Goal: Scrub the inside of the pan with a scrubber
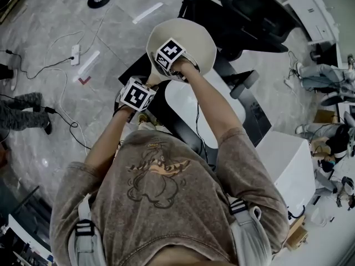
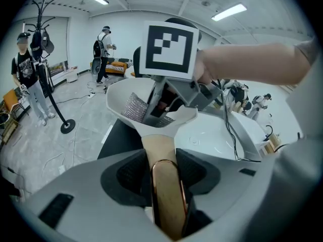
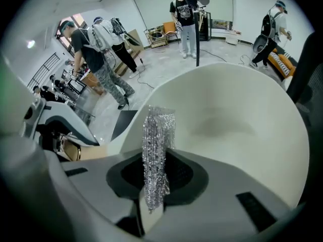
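Observation:
A cream pan (image 1: pixel 194 40) with a wooden handle (image 2: pixel 162 150) is held up over a black table. My left gripper (image 2: pixel 167 178) is shut on that handle, which runs between its dark pads. Its marker cube (image 1: pixel 137 95) shows just below the pan in the head view. My right gripper (image 3: pixel 156 180) is shut on a silver mesh scrubber (image 3: pixel 157 145). It reaches into the pan from above, under its own marker cube (image 1: pixel 169 56). The scrubber (image 2: pixel 135 108) lies against the pan's inner wall (image 3: pixel 237 130) on the side near the handle.
Beneath the pan lie a white basin-like top (image 1: pixel 186 101) and the black table (image 1: pixel 249 121). A black office chair (image 1: pixel 249 15) stands behind and a white box (image 1: pixel 288 159) to the right. Cables (image 1: pixel 61 112) trail on the floor, and a coat stand (image 2: pixel 53 92) and several people (image 3: pixel 184 19) stand around.

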Demonstrator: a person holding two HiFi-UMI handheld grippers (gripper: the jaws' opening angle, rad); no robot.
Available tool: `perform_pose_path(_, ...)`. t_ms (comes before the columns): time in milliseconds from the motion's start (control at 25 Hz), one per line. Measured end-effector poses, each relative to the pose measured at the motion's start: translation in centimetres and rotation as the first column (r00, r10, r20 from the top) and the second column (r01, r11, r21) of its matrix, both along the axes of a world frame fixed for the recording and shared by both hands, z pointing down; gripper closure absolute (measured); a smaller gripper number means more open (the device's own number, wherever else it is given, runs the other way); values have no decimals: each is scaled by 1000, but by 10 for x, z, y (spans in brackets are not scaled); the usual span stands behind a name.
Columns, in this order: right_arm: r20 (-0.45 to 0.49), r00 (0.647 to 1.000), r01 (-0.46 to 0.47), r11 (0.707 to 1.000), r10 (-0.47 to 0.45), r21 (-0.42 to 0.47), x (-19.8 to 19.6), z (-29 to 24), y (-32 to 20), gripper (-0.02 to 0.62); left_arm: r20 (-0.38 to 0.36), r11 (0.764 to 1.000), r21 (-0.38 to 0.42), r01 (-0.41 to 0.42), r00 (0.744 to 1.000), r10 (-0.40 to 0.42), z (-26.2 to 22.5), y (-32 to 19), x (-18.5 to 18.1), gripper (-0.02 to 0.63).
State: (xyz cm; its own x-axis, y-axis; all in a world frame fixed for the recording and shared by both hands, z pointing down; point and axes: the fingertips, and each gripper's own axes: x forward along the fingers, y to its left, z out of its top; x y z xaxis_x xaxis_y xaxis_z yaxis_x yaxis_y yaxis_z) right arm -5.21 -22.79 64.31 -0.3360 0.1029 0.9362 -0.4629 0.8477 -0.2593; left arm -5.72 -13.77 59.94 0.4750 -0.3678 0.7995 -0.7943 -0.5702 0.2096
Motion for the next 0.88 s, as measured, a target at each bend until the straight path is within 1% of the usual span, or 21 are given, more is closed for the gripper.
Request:
perform_pose_path(200, -4, 999, -42, 999, 42, 13, -11, 5, -15, 512, 4, 1000, -2, -13, 1000, 13, 0, 1, 3, 403)
perform_pose_path(320, -2, 997, -83, 996, 83, 27, -17, 7, -26, 511, -6, 1000, -4, -11, 1000, 11, -1, 2, 5, 403)
perform_pose_path(560, 3, 988, -153, 985, 153, 83, -23, 15, -51, 511, -22, 1000, -2, -6, 1000, 6, -1, 1, 6, 402)
perform_pose_path(640, -18, 988, -146, 980, 150, 136, -20, 20, -60, 511, -22, 1000, -5, -6, 1000, 6, -2, 2, 6, 402)
perform_pose_path(760, -72, 992, -80, 969, 99, 232, -18, 27, -73, 511, -23, 1000, -10, -6, 1000, 6, -1, 2, 5, 402)
perform_pose_path(880, -87, 994, -38, 957, 66, 288, -20, 34, -89, 511, -31, 1000, -9, -1, 1000, 1, 0, 1, 3, 402)
